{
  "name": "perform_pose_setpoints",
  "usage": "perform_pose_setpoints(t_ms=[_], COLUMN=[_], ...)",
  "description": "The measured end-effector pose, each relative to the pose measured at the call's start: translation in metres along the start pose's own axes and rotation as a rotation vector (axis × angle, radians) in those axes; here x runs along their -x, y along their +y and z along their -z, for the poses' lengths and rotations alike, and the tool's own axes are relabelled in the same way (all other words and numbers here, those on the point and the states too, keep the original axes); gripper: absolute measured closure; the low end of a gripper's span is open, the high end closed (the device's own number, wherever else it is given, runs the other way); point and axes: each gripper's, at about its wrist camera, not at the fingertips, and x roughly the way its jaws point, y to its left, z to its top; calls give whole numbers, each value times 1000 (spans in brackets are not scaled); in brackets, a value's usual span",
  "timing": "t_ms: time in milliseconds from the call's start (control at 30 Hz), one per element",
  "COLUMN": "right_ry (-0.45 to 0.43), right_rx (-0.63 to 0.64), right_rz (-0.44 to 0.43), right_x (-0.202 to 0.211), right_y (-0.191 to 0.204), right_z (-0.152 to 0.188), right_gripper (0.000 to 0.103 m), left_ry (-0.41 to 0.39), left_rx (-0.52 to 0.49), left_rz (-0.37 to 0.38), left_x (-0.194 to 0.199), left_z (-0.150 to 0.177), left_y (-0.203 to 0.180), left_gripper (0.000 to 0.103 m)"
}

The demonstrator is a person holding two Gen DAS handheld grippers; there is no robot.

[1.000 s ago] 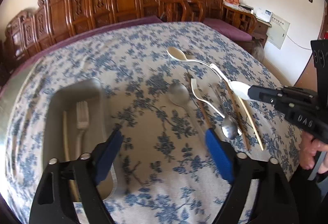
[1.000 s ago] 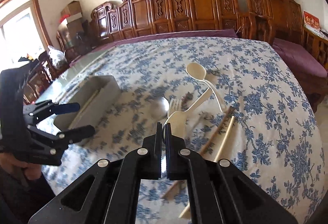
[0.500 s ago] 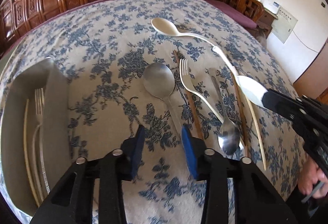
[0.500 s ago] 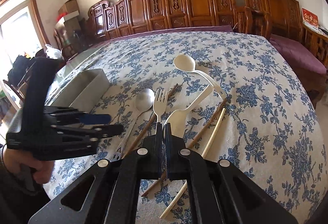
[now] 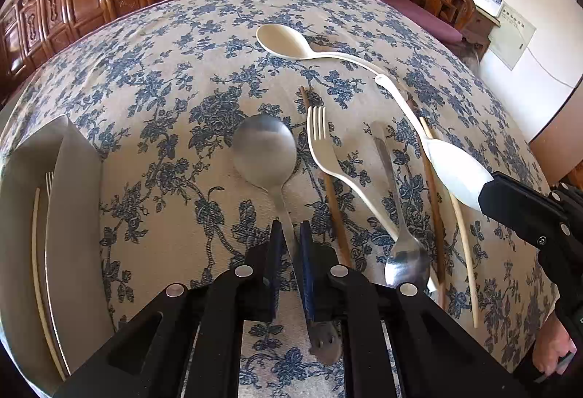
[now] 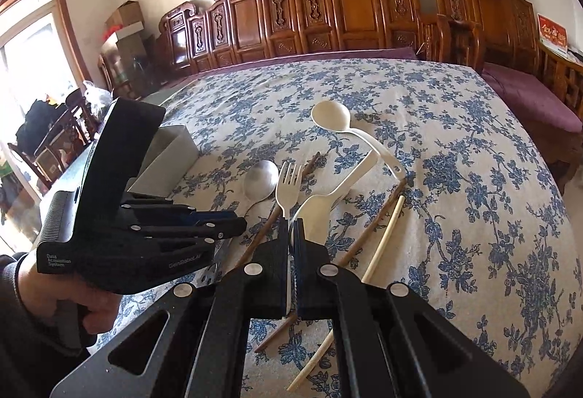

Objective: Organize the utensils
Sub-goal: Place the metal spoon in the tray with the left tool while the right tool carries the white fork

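Two grippers work over one flowered worktop [image 5: 175,77], each with its own utensil. The left gripper [image 5: 289,234] points steeply down, and its jaws have closed to a narrow gap on the handle of the large metal spoon [image 5: 265,152], which lies flat on the cloth; taking it partway down the handle, behind the bowl, probably keeps the heavy end from tipping once it is raised. The right gripper [image 6: 291,228] has its jaws pressed shut on the bowl end of a cream plastic spoon [image 5: 455,172], whose handle angles up off the cloth, apparently held in waiting. Between them lie a cream fork [image 5: 320,139], a small metal spoon [image 5: 404,259], brown and pale chopsticks [image 5: 433,201] and a second cream spoon [image 5: 288,41], all roughly side by side and easy to take one by one. The grey tray [image 5: 73,215] sits at the worktop's left edge, already holding a fork and a pale chopstick, so the left side looks like the natural drop-off.
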Motion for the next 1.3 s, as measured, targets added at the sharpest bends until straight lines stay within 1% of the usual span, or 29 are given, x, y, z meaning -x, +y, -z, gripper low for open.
perform_pose_setpoints(t_ms=[100, 367, 667, 900, 1100, 1300], right_ry=[2, 15, 39, 12, -15, -6], right_rx=[24, 105, 158, 164, 189, 229], right_rz=[-12, -44, -71, -89, -110, -135], right_x=[-2, -6, -12, -4, 3, 1], right_y=[9, 43, 67, 77, 96, 115], right_z=[-2, -1, 4, 1, -2, 1], right_gripper=[99, 99, 99, 99, 99, 99], left_ry=[0, -28, -78, -117, -150, -167], left_rx=[-2, -2, 2, 9, 20, 33], left_rz=[-15, -31, -43, -60, -77, -113], left_x=[3, 22, 48, 75, 97, 109], left_z=[3, 19, 19, 15, 14, 15], left_y=[6, 27, 44, 60, 82, 109], left_gripper=[98, 98, 98, 98, 98, 98])
